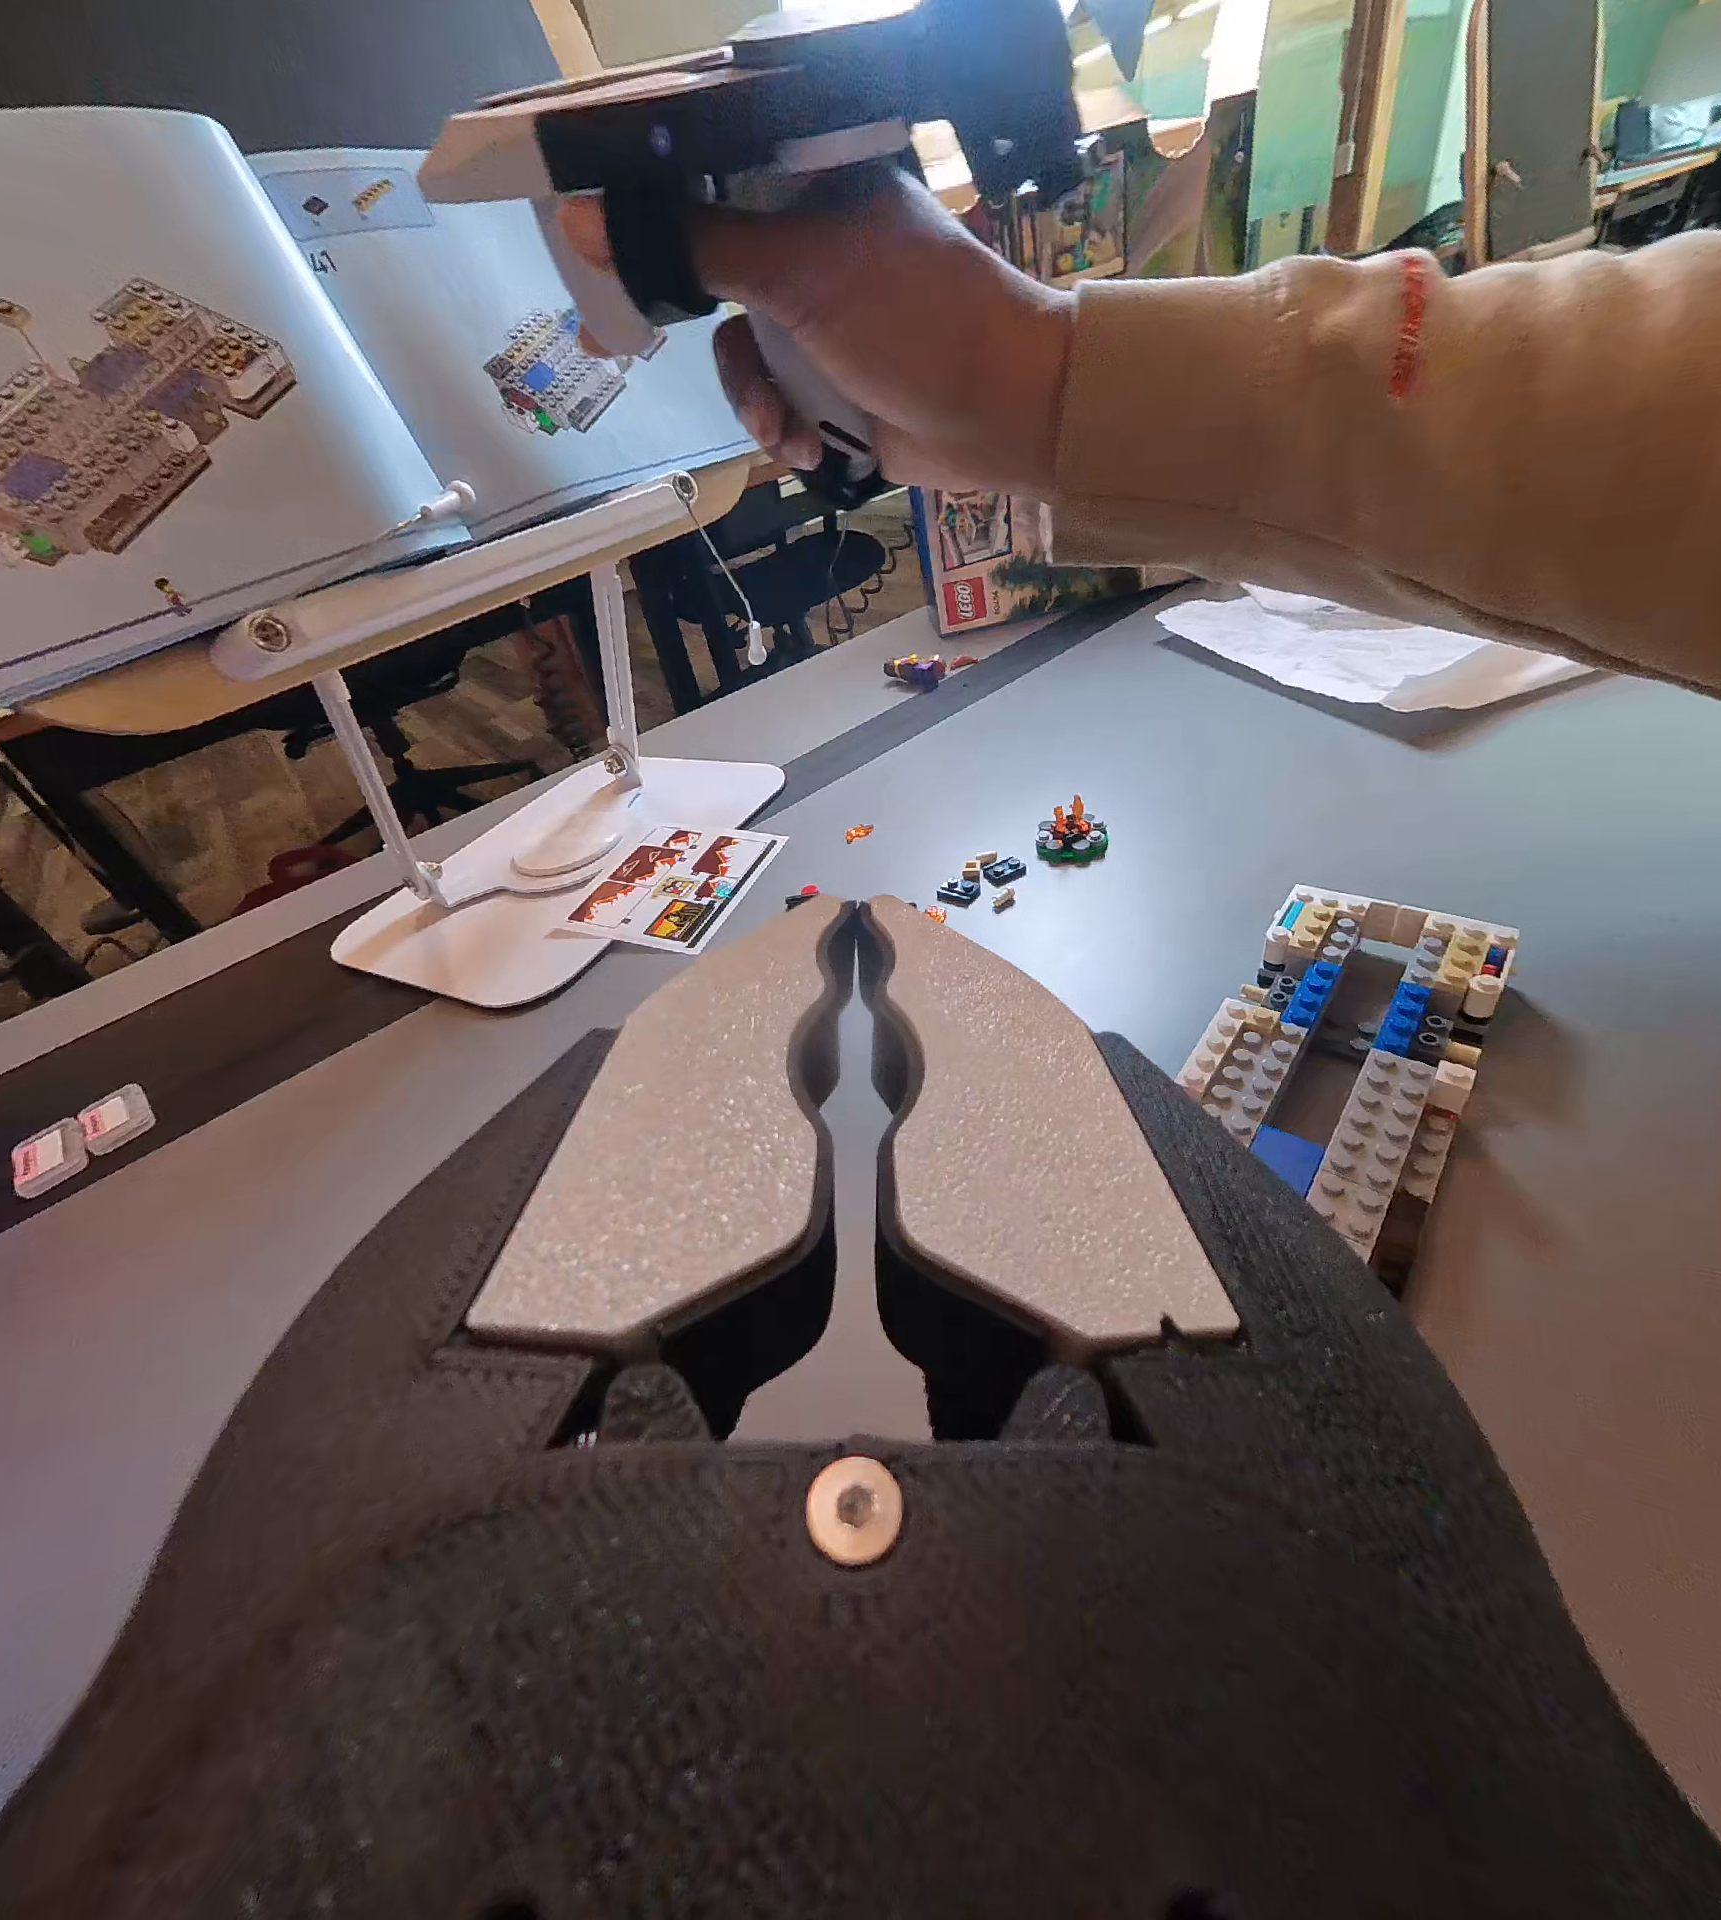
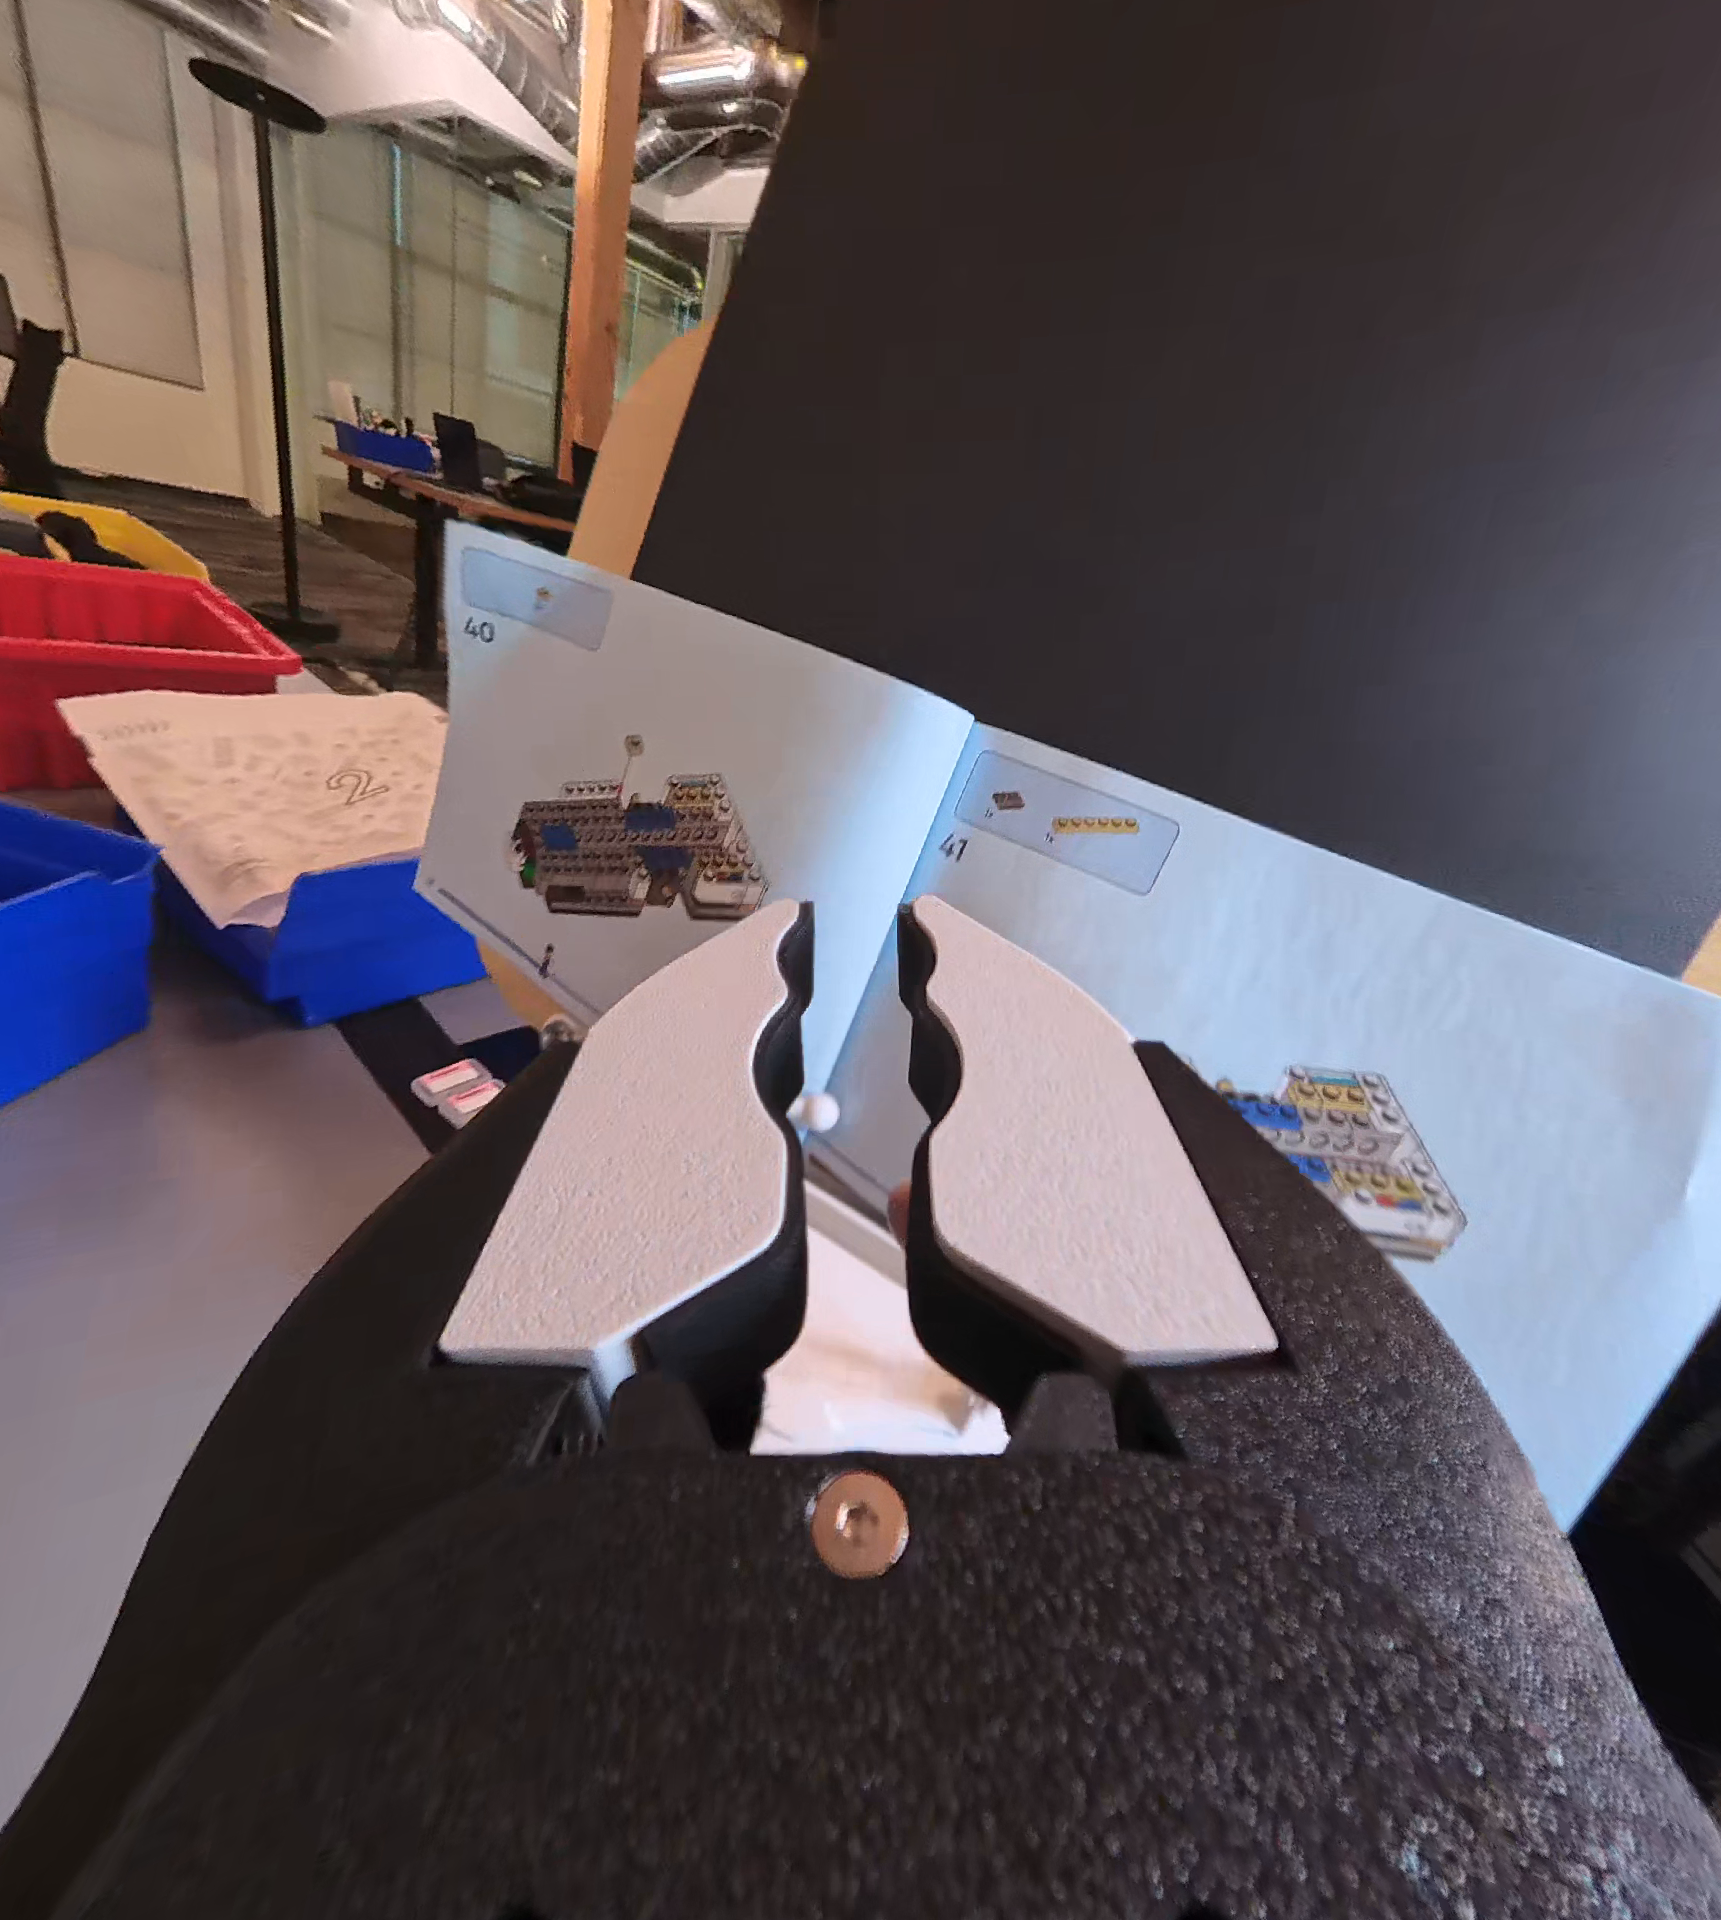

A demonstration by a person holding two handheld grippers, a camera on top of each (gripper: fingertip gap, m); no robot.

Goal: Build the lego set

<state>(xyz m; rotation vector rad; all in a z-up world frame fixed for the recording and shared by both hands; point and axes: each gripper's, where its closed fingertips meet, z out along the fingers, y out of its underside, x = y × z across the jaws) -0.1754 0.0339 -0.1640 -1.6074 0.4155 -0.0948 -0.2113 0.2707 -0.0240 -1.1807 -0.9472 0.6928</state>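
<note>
Left claw (image 1: 857,906) is clenched, tips meeting with nothing between them, hovering over the grey table (image 1: 1458,790). Just past its tips: a small red and black piece (image 1: 802,896) on the left, an orange piece (image 1: 935,914) on the right. Ahead and left lies a sticker sheet (image 1: 674,888), its far edge resting on the white base of the book stand (image 1: 482,935). Ahead and right sit loose dark and tan bricks (image 1: 981,878), then a small green round build with orange flames (image 1: 1072,831). To the right of the claw stands a half-built brick structure (image 1: 1355,1049) in grey, tan and blue. Up ahead, a hand (image 1: 887,353) in a cream sleeve holds the other claw at the open instruction booklet (image 1: 160,395) on the stand. Right claw (image 2: 854,920) is released, fingers apart with a gap, pointing at the booklet (image 2: 1303,987) near its centre fold; pads press on nothing. A white ball-tipped page clip (image 2: 818,1112) shows between its fingers. Off to its left: blue bins (image 2: 25,935), a red bin (image 2: 56,644), a crumpled paper bag (image 2: 264,790).
</note>
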